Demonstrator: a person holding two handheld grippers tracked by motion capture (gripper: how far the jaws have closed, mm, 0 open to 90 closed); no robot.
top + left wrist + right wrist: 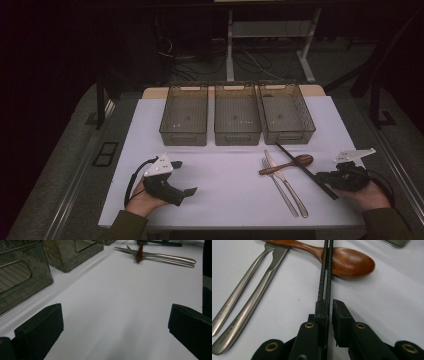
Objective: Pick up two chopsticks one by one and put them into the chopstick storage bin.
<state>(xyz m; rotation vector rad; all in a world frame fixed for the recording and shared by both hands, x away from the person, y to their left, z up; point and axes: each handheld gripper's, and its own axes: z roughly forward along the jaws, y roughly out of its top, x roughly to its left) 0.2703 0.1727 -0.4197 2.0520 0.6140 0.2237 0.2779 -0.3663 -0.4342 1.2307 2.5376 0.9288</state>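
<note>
A pair of black chopsticks (305,170) lies slanted on the white table, crossing the bowl of a brown wooden spoon (287,164). My right gripper (325,179) is at the chopsticks' near end. In the right gripper view its jaws (329,305) are shut on the two sticks (325,277), which run forward over the spoon (347,261). A steel fork (277,185) and knife (290,187) lie side by side left of the chopsticks. My left gripper (185,177) rests at the front left, open, with bare table between its jaws (115,315).
Three translucent bins (183,136) (237,136) (290,135) stand in a row at the back of the white sheet (225,170). Two of them appear close by in the left gripper view (25,282). The table's front edge lies just under both hands.
</note>
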